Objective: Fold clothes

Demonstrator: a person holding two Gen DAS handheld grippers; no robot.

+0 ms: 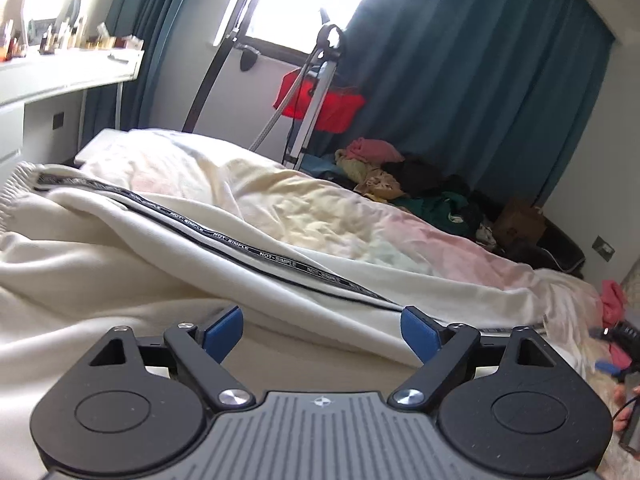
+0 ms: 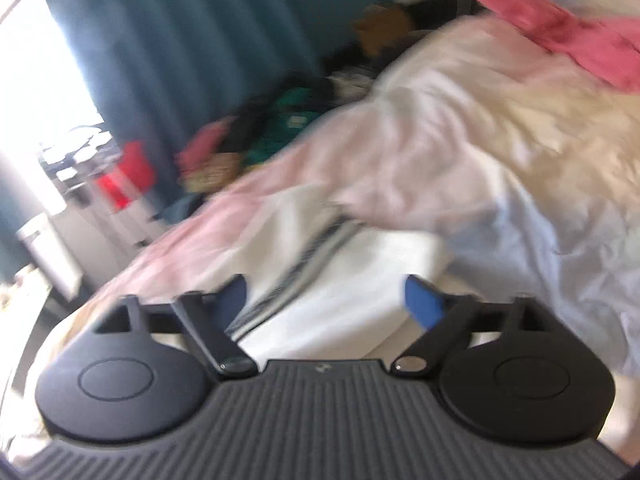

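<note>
A cream pair of trousers [image 1: 168, 248] with a black side stripe [image 1: 256, 248] lettered "NOT-SIMPLE" lies spread across the bed. My left gripper [image 1: 320, 316] hovers just over it, jaws wide open, with nothing between the blue pads [image 1: 224, 332]. The right wrist view is blurred. It shows a folded end of the same cream garment [image 2: 360, 280], with its stripe [image 2: 312, 252], lying on the duvet. My right gripper [image 2: 325, 284] stands above that end, open and not gripping the cloth.
The pale pink and cream duvet [image 1: 320, 208] covers the bed. A heap of mixed clothes [image 1: 400, 172] lies at the far side by the teal curtain [image 1: 480, 80]. A pink cloth [image 2: 560, 32] rests on the bed. A white desk [image 1: 60, 76] stands left. A hand [image 1: 622, 408] shows at the right edge.
</note>
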